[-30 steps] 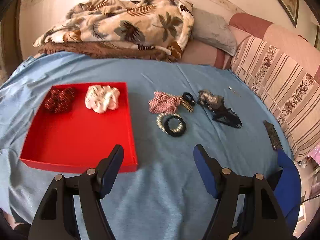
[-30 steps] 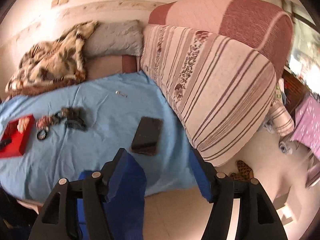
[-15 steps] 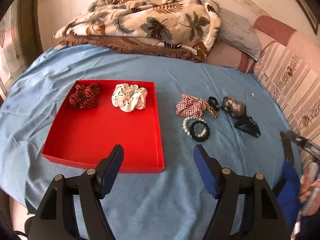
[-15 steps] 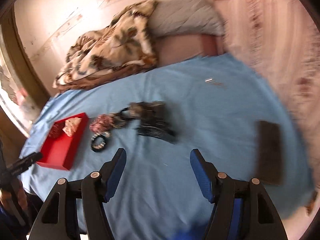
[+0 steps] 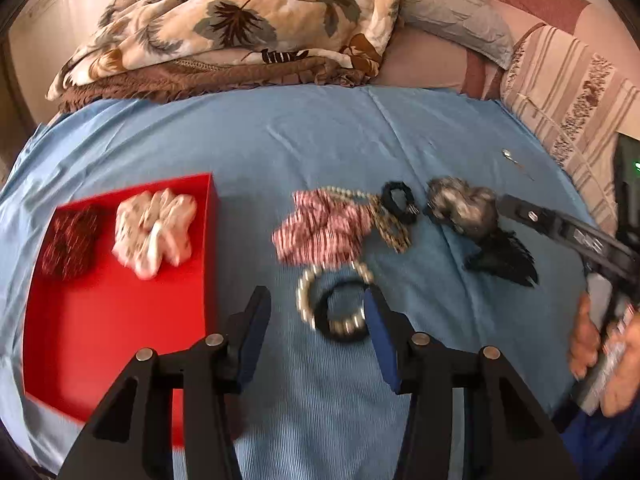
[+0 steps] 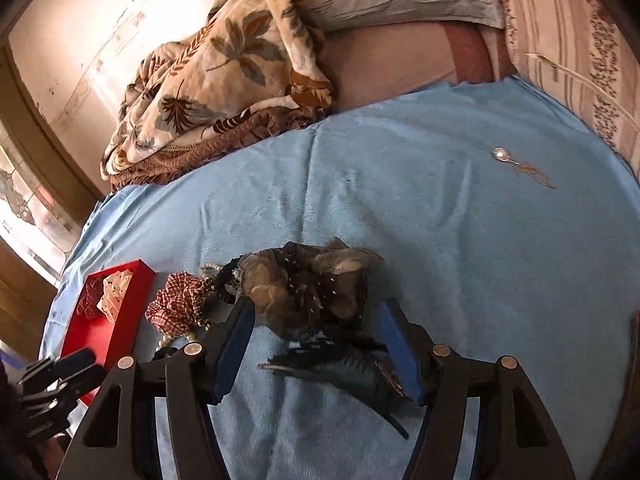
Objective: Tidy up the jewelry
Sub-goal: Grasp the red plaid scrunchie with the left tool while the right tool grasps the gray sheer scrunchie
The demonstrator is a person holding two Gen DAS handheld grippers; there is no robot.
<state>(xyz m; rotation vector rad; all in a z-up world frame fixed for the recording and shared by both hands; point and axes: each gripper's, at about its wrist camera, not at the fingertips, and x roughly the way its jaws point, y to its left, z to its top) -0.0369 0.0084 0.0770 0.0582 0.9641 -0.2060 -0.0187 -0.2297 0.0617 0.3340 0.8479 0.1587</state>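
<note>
While my left gripper point(image 5: 316, 312), jaws just narrowing yet empty, hovers beside the pearl-bead bracelet on a black elastic hair tie point(image 5: 334, 306) on the blue bedsheet point(image 5: 320, 140), entry: straddle both rings squarely, then lift toward the red rectangular tray point(image 5: 116, 320).

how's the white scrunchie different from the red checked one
The white scrunchie lies inside the red tray, beside a dark red one; the red checked scrunchie lies out on the blue sheet. The white one is pale with small dark specks; the checked one is red-and-white gingham. The white one sits clear of other pieces; the checked one touches a bead strand. Both are ruffled fabric.
</note>
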